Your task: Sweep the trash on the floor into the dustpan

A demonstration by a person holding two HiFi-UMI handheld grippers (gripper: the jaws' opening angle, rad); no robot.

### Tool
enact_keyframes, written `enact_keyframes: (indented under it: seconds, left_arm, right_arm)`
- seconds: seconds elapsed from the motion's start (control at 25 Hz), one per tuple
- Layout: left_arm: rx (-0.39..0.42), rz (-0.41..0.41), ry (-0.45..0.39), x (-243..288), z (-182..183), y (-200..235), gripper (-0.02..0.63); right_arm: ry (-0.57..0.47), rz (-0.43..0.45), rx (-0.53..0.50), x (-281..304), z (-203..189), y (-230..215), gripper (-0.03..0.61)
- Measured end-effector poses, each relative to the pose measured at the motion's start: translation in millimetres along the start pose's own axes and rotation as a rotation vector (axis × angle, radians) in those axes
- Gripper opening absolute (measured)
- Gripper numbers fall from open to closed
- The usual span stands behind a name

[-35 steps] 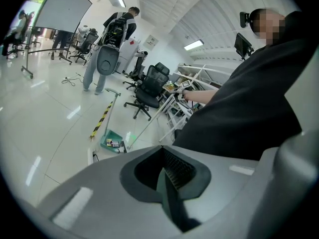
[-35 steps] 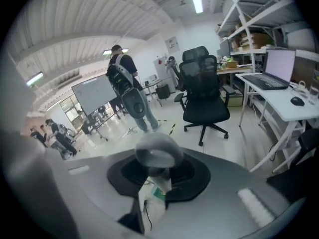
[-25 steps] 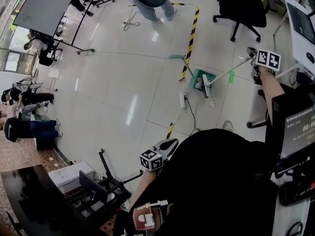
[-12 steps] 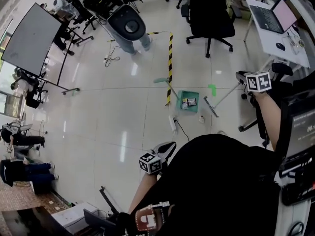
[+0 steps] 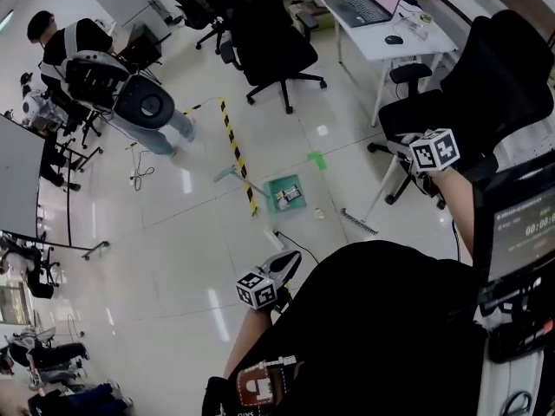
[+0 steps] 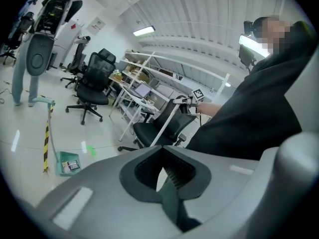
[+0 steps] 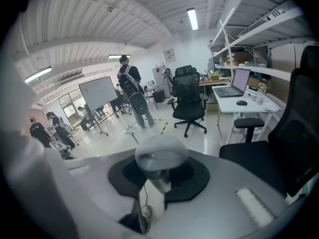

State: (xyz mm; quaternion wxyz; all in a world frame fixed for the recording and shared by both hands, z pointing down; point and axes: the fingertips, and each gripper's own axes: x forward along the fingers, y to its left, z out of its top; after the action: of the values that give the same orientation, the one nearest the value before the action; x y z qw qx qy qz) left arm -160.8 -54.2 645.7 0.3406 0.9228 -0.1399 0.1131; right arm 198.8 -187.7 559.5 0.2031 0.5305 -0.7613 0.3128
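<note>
Right gripper (image 5: 420,146) grips broom (image 5: 358,224), dustpan (image 5: 274,189) well apart.

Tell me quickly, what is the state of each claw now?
Left claw: closed, holding nothing.
Right claw: closed on the broom handle.

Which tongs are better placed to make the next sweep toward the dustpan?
Right. The right tongs are shut on the broom, whose head lies near the dustpan; the left tongs are shut on nothing.
</note>
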Motion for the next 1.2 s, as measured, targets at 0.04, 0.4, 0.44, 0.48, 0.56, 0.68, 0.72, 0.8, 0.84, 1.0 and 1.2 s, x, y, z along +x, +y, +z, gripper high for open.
enact_keyframes:
  seconds: [0.04, 0.4, 0.44, 0.48, 0.56, 0.68, 0.72, 0.8, 0.84, 1.0, 1.2]
  left_arm:
    - [0.014, -0.011, 0.006, 9, 0, -12, 0.002]
    - [0.008, 0.057, -0.039, 64, -61, -147, 0.002]
    - [-0.009, 0.068, -0.046, 70, -73, -164, 0.002]
    - [-0.026, 0.075, -0.048, 79, -85, -181, 0.002]
    - [-0.050, 0.080, -0.039, 96, -110, -216, 0.002]
    - [-0.040, 0.077, -0.015, 107, -131, -262, 0.002]
    - [-0.025, 0.079, -0.012, 108, -132, -273, 0.002]
    - [-0.002, 0.086, -0.014, 107, -130, -289, 0.002]
    - [0.003, 0.090, -0.016, 105, -131, -295, 0.002]
    - [0.015, 0.096, -0.048, 65, -146, -294, 0.002]
    - [0.028, 0.089, -0.090, 35, -144, -293, 0.002]
  right_arm:
    - [-0.004, 0.013, 0.006, -13, -9, 0, 0.064]
    - [-0.001, 0.190, -0.039, -109, -108, 7, 0.064]
    - [0.002, 0.213, -0.049, -118, -117, 8, 0.064]
    - [0.004, 0.234, -0.062, -128, -124, 8, 0.066]
    - [0.001, 0.275, -0.085, -149, -137, 8, 0.066]
    - [-0.011, 0.328, -0.093, -179, -156, 12, 0.068]
    - [-0.015, 0.339, -0.095, -186, -161, 13, 0.068]
    - [-0.014, 0.351, -0.091, -198, -172, 15, 0.067]
    - [-0.011, 0.355, -0.086, -203, -179, 17, 0.067]
    - [0.001, 0.346, -0.091, -220, -205, 50, 0.066]
    - [0.007, 0.305, -0.095, -226, -214, 64, 0.063]
